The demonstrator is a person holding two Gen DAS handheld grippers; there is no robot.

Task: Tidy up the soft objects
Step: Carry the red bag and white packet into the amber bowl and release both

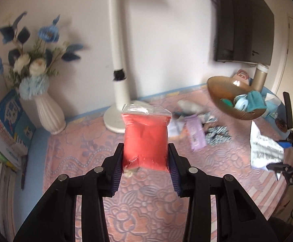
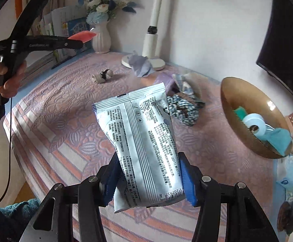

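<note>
Left gripper clamps a red-filled clear zip bag; right gripper clamps a white printed foil pouch, both above the pink quilted bedspread.

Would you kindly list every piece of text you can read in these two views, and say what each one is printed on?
"(2011)": on the white printed pouch held in the right gripper.
"207957": digits at that pouch's bottom edge.
Remaining dense print on the pouch: too small to read.
Lettering on the left gripper: too blurred.
Book covers beside the vase: blurred, unreadable.
</note>
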